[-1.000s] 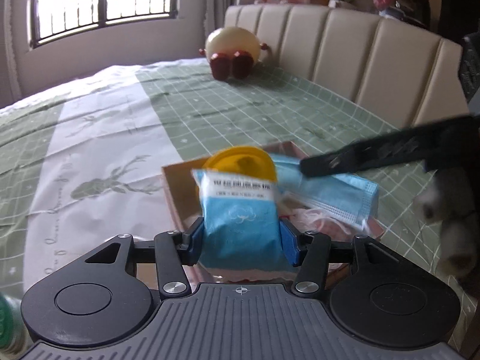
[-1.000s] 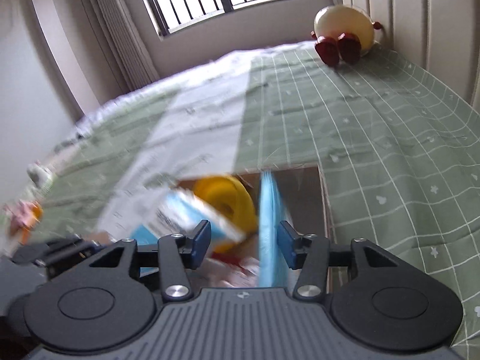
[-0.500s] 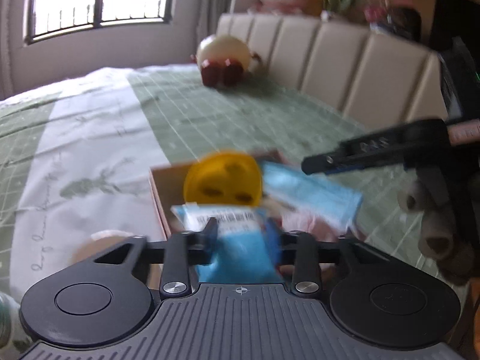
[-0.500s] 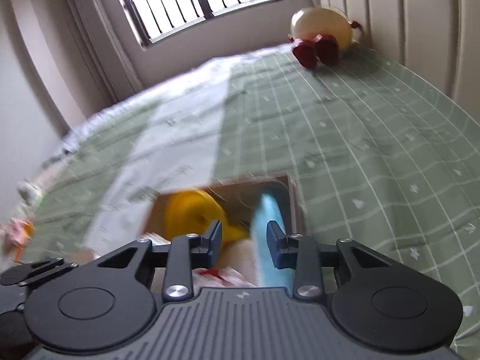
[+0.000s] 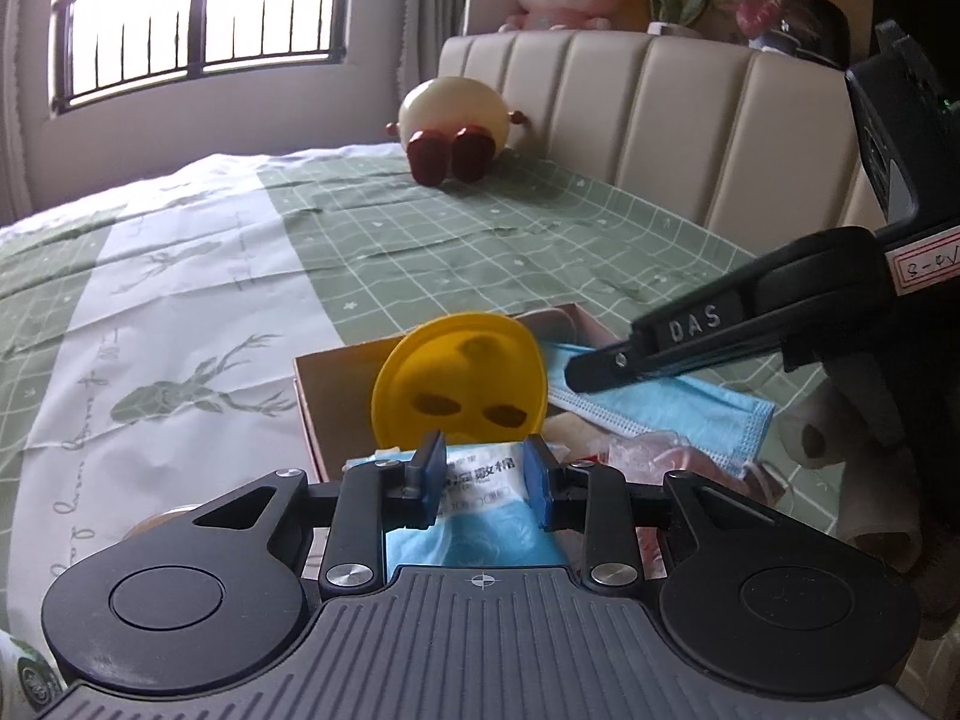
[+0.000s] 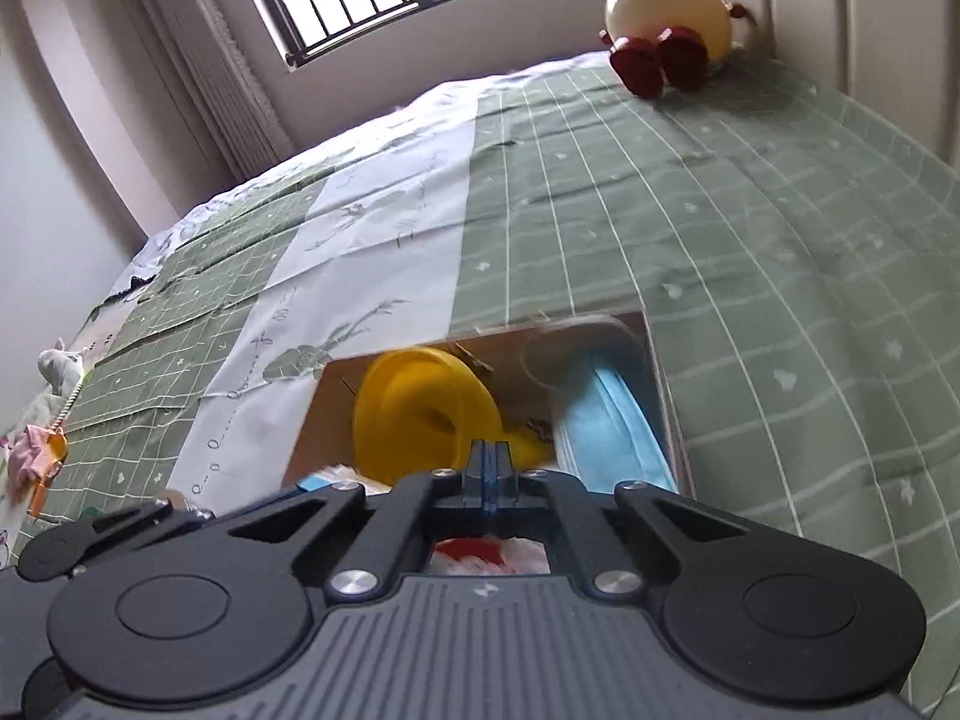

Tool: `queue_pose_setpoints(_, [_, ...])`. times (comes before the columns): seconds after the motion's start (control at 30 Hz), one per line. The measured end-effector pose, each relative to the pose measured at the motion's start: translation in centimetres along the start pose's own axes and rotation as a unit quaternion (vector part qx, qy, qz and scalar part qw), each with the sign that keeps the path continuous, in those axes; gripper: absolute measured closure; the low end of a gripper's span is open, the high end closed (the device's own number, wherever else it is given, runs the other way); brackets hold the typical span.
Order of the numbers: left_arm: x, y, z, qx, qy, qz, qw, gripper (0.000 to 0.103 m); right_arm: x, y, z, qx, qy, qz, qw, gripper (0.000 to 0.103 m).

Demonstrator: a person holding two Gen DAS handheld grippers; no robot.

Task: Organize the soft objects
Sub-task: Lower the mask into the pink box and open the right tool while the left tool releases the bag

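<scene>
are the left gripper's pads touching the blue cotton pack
Touching: in the left wrist view both blue pads of the left gripper press the blue cotton pack.

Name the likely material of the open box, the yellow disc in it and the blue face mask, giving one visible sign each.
Box: probably cardboard; matte brown walls with thin raw edges.
Yellow disc: looks like smooth moulded plastic or foam, with a faint sheen and dented hollows; which one is unclear.
Face mask: thin non-woven fabric; pleats and a stitched edge.
</scene>
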State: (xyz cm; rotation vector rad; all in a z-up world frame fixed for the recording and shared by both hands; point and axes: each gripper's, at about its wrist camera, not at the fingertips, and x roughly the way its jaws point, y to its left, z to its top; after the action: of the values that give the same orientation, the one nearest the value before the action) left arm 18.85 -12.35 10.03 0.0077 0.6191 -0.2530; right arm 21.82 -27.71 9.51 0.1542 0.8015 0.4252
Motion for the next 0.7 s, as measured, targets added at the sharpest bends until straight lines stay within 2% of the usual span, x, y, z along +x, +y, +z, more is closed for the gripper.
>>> queue_pose_setpoints(0.07, [-0.4,0.1,0.1,-0.002,0.003,-0.005,1.0000,0.071,-0.8,0.3,0.2,-0.022,-0.004,-0.009,1.000,0.100])
queue_pose_setpoints(0.13, [-1.2,0.3,0.1,-0.005,0.006,-0.012,0.9999,0.071,-2.0,0.4,0.0,-0.041,-0.017,-0.029,0.999,0.092])
queue_pose_setpoints(0.2, [-2.9,0.4,0.0,-0.016,0.006,-0.030,0.9994,0.071,-3.6,-0.3,-0.8,-0.059,-0.032,-0.033,0.997,0.064])
queue_pose_setpoints(0.27, [-4.9,0.1,-0.4,-0.011,0.005,-0.053,0.9985,0.071,-5.0,-1.4,-1.7,-0.067,-0.039,-0.043,0.996,0.056])
queue_pose_setpoints(0.37, [-6.2,-0.7,-1.3,0.001,0.029,-0.075,0.9968,0.072,-5.3,-2.9,-2.6,-0.054,-0.021,-0.038,0.998,0.056])
queue_pose_setpoints(0.43, [-5.9,-1.1,-2.1,0.000,0.045,-0.076,0.9961,0.074,-4.9,-3.1,-3.4,-0.051,-0.011,-0.038,0.998,0.057])
queue_pose_setpoints(0.47, [-5.6,-1.0,-2.4,-0.005,0.047,-0.071,0.9964,0.077,-4.8,-2.9,-3.8,-0.054,-0.011,-0.043,0.998,0.062])
queue_pose_setpoints(0.5, [-5.3,-0.8,-2.7,-0.016,0.050,-0.066,0.9965,0.078,-4.7,-2.7,-4.1,-0.056,-0.012,-0.048,0.997,0.083])
queue_pose_setpoints(0.53, [-5.0,-0.5,-2.8,-0.027,0.050,-0.066,0.9962,0.078,-4.6,-2.4,-4.3,-0.057,-0.008,-0.049,0.997,0.094])
queue_pose_setpoints(0.57, [-4.8,-0.1,-2.8,-0.036,0.049,-0.067,0.9959,0.078,-4.5,-2.2,-4.3,-0.055,-0.005,-0.044,0.997,0.100])
queue_pose_setpoints(0.7, [-3.3,0.7,-2.4,-0.049,0.046,-0.061,0.9959,0.078,-3.5,-1.3,-3.6,-0.034,-0.004,0.003,0.999,0.100])
